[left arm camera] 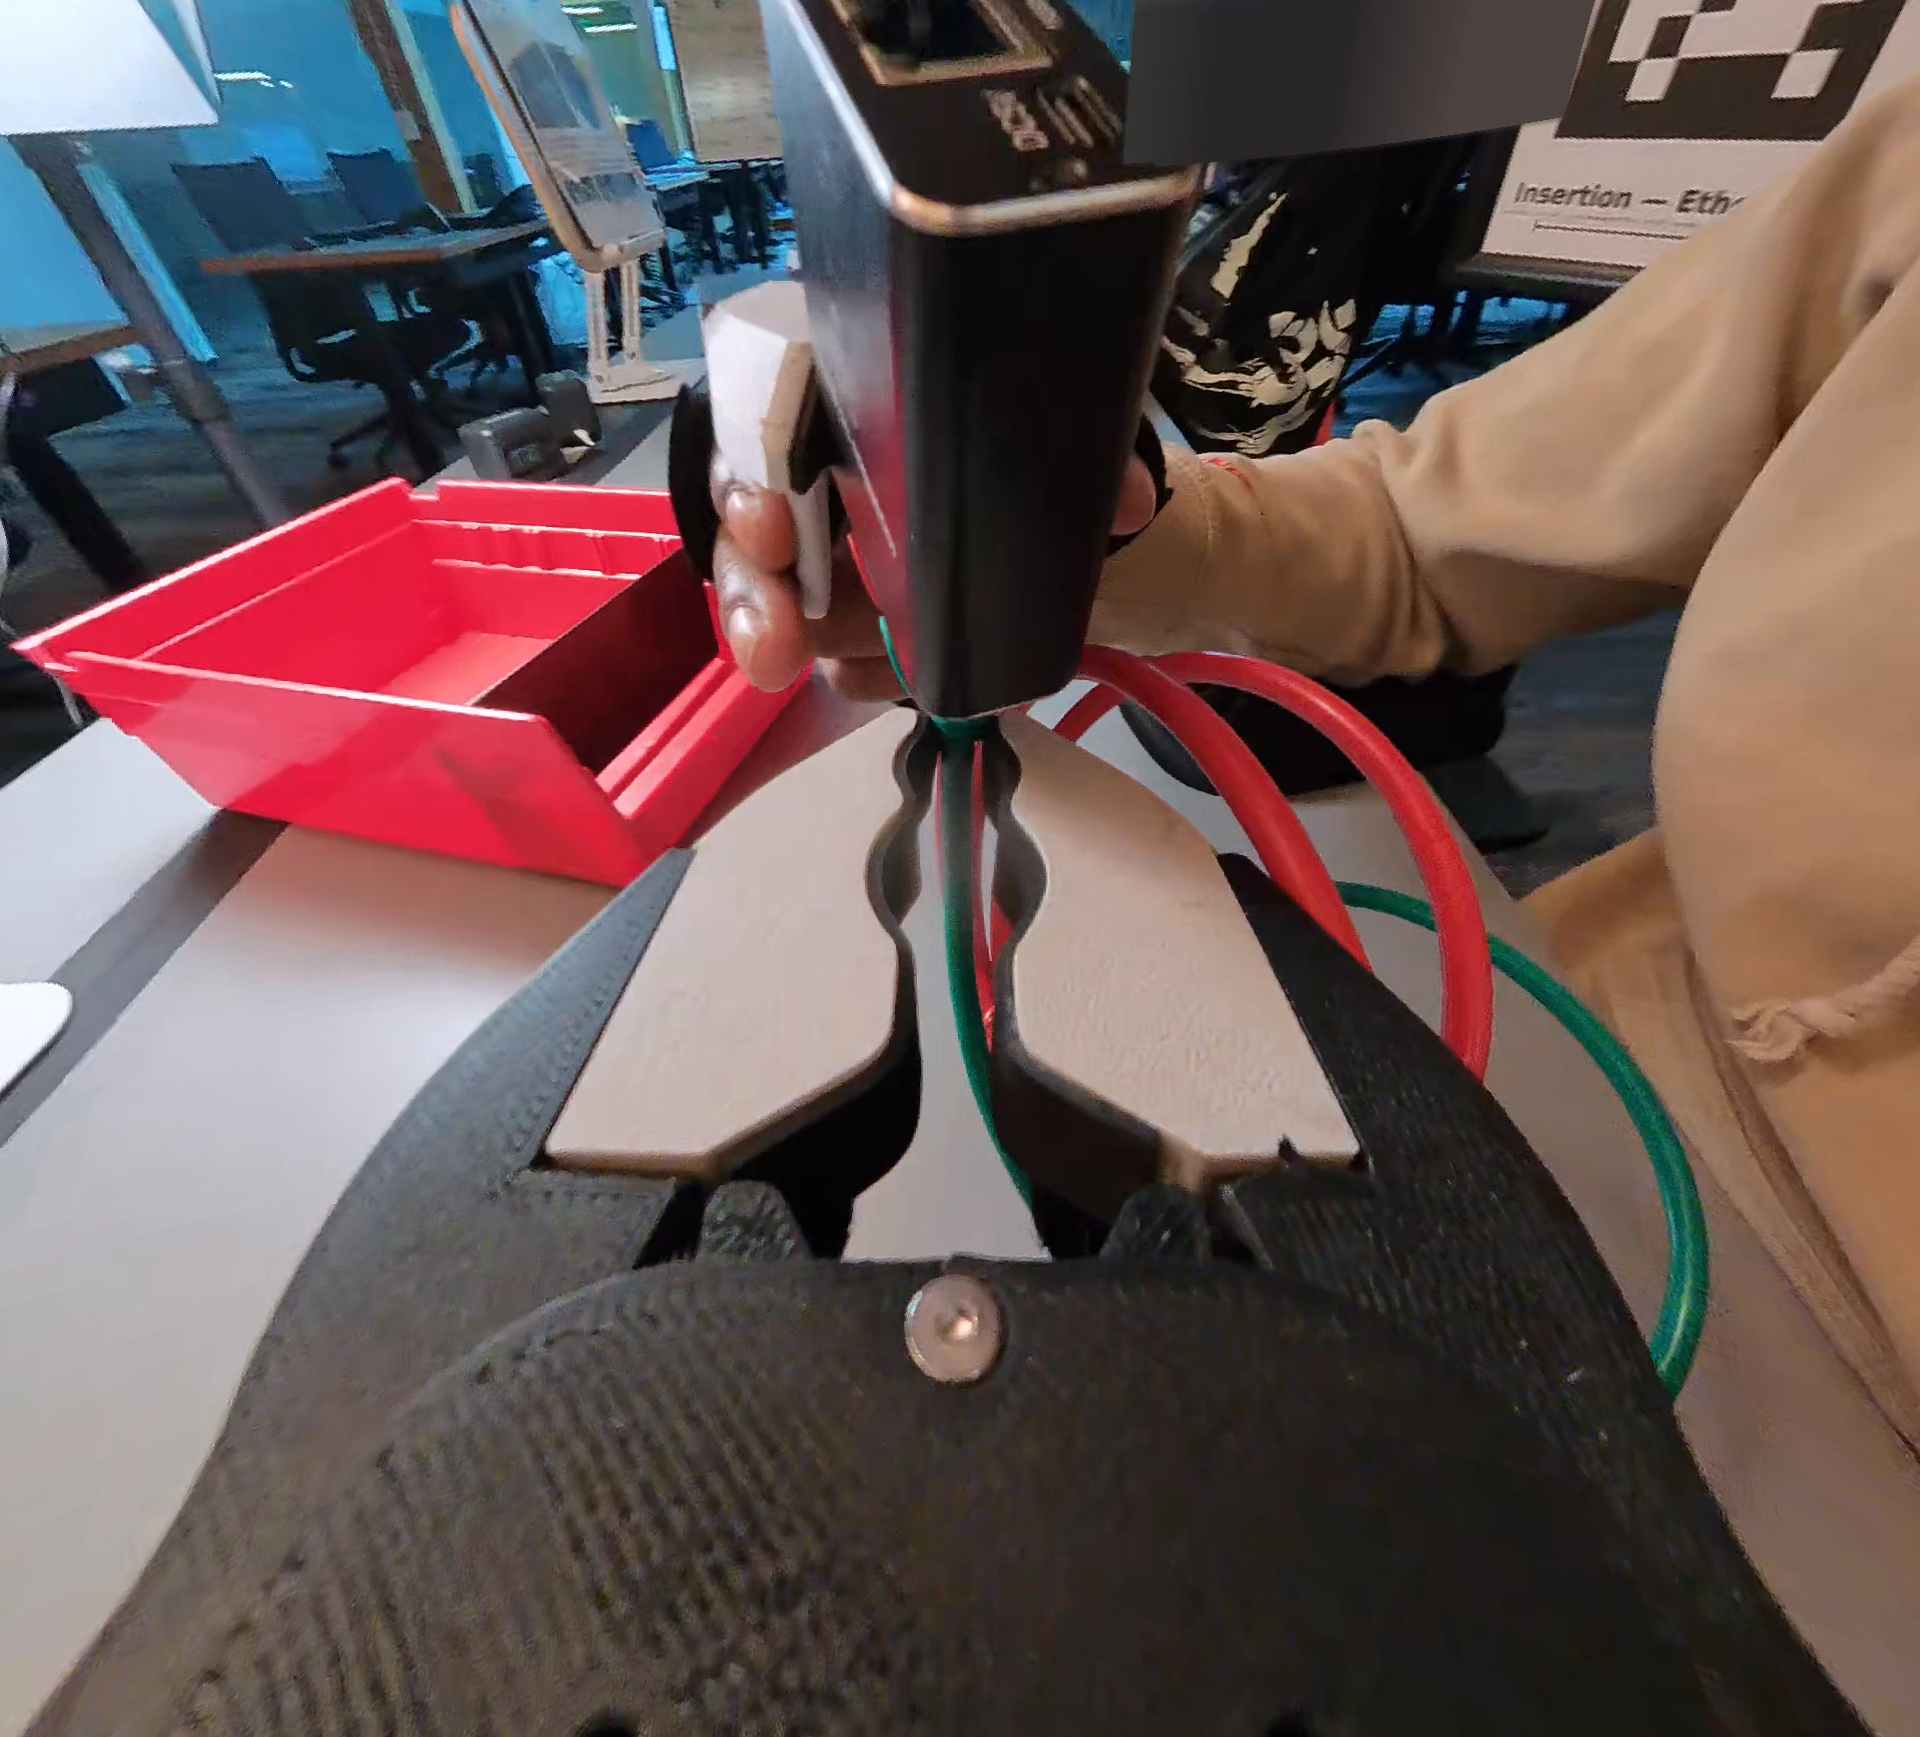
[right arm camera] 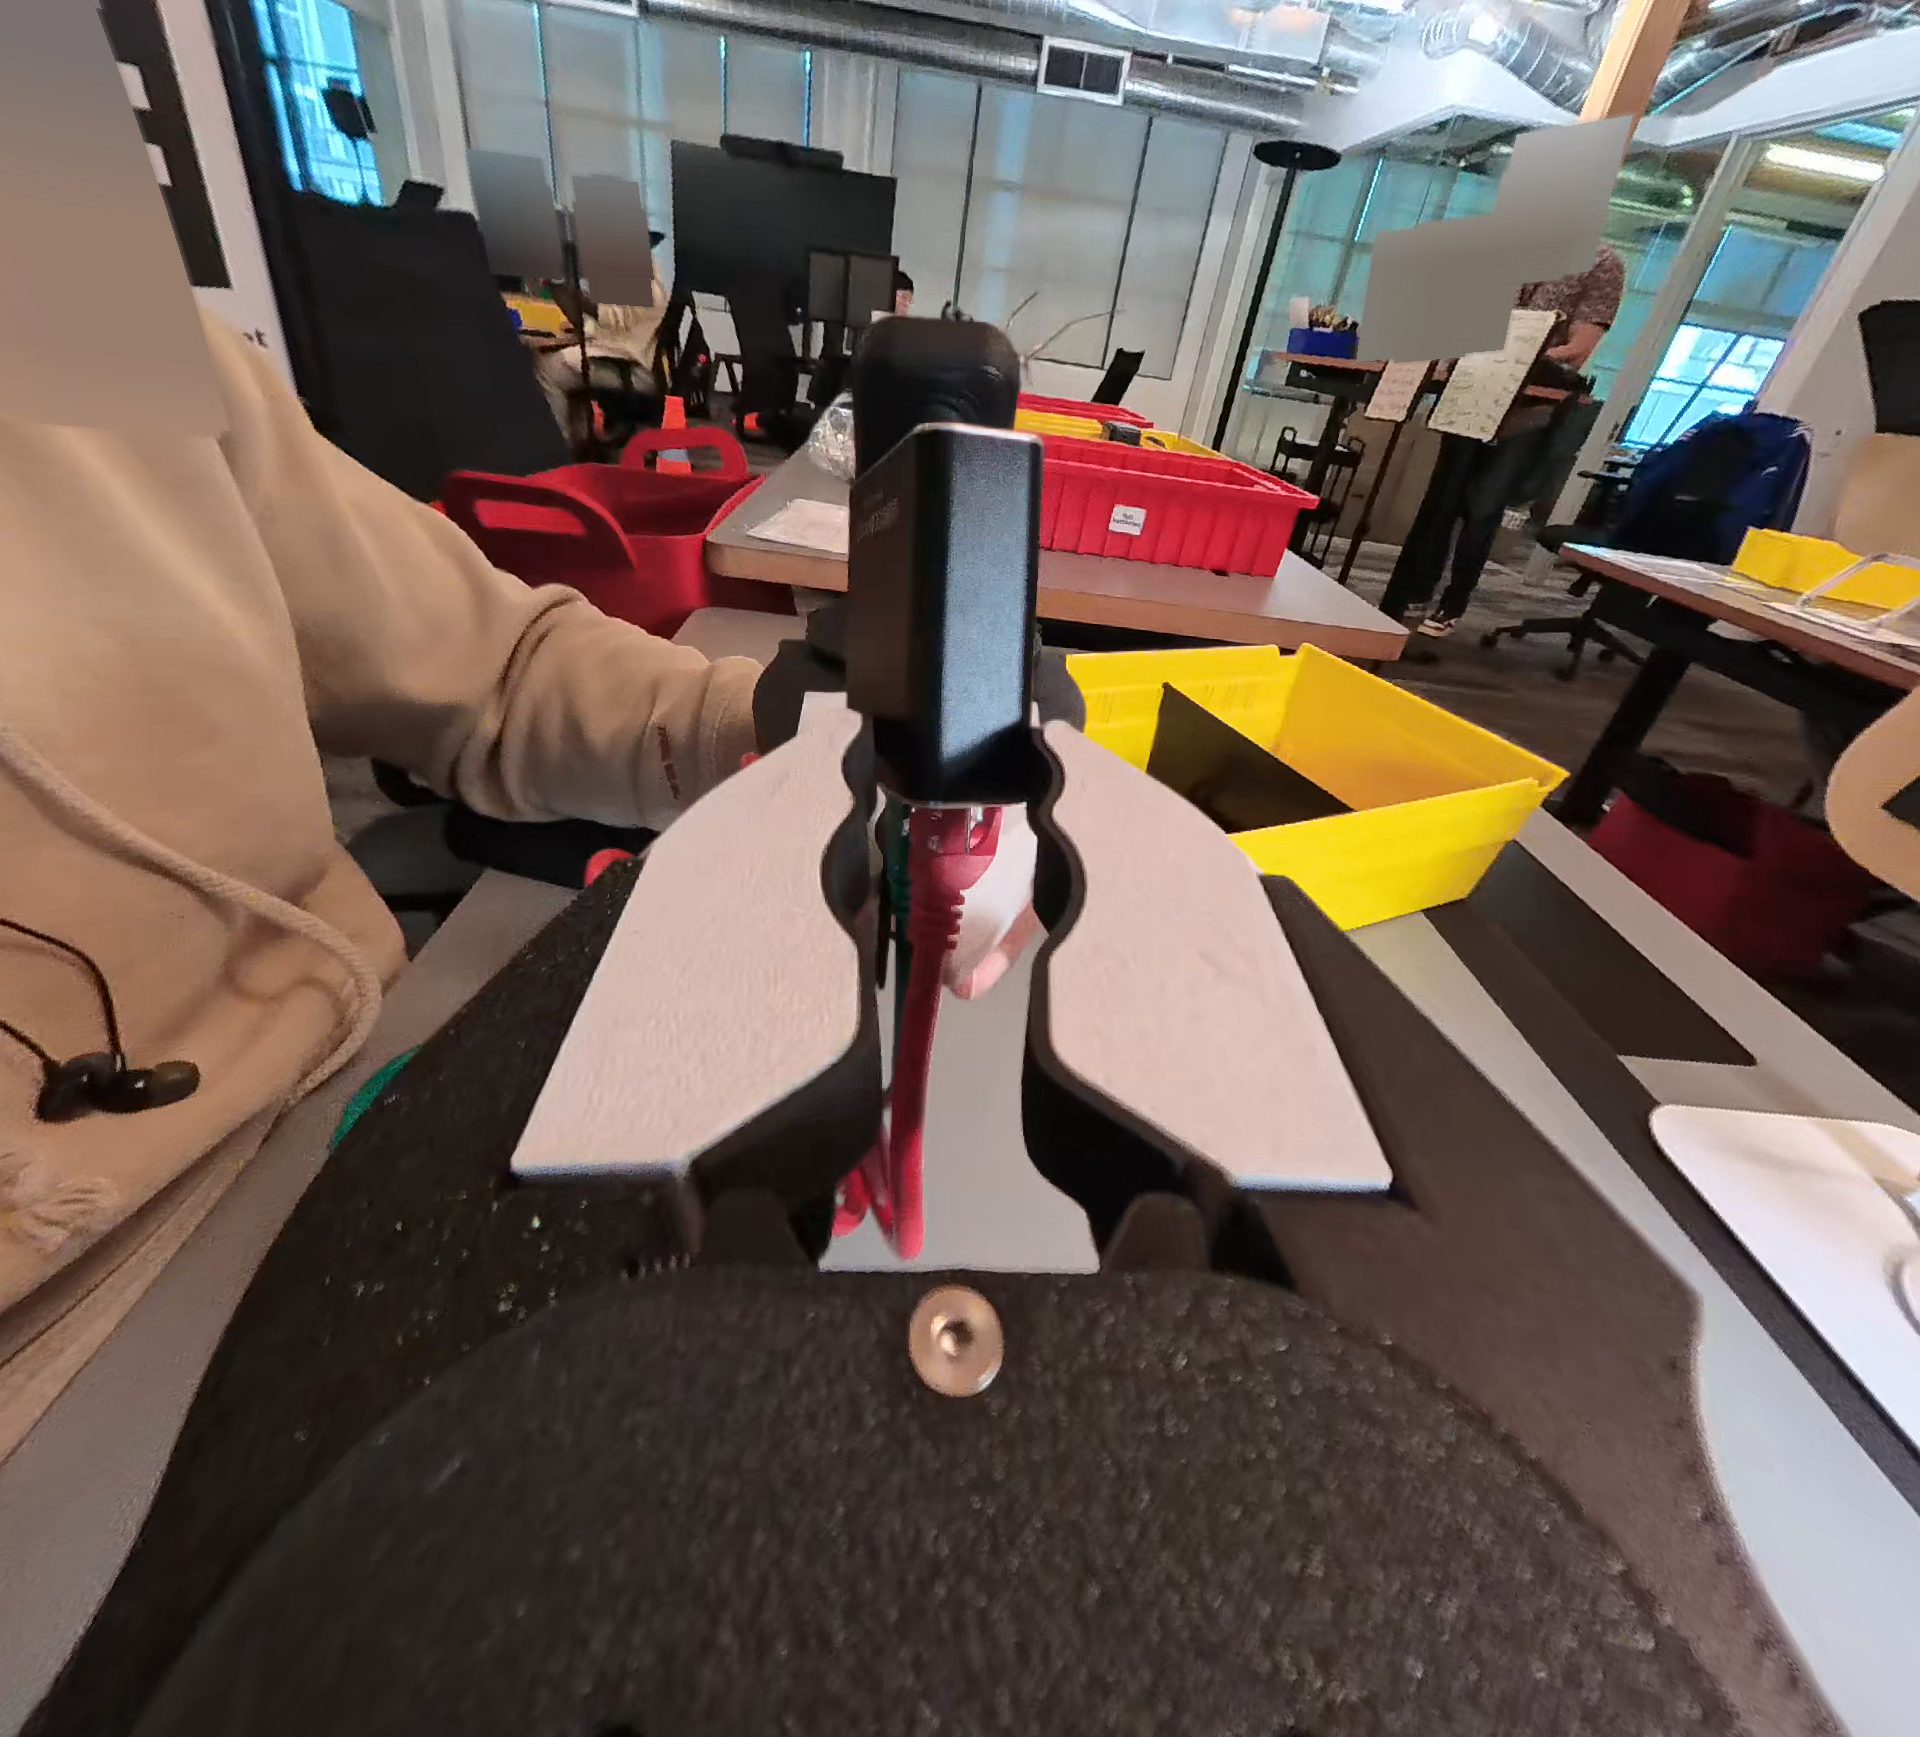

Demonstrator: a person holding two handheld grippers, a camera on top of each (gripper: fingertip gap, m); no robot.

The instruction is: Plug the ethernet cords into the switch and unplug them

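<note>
The black switch [left arm camera: 997, 440] stands upright in the air, with an empty port [left arm camera: 935, 30] on its top face. My left gripper [left arm camera: 956, 737] is shut on the green cord [left arm camera: 966, 960] just under the switch's lower end. The red cord [left arm camera: 1382, 804] loops out to the right from the same end. My right gripper [right arm camera: 951, 768] is shut on the lower part of the switch [right arm camera: 940, 607]. The red cord's plug [right arm camera: 940, 840] sits in the switch's underside, with the green cord [right arm camera: 894, 877] beside it. One white finger [left arm camera: 769, 440] of the right gripper shows against the switch's side.
A red bin [left arm camera: 364, 700] stands on the grey table [left arm camera: 260, 1012] at the left. A yellow bin [right arm camera: 1382, 783] stands at the right. A person's beige sleeve [left arm camera: 1455, 492] reaches in. A white pad [right arm camera: 1787, 1199] lies at the table's right edge. There is about 5 cm between the tips of the two grippers.
</note>
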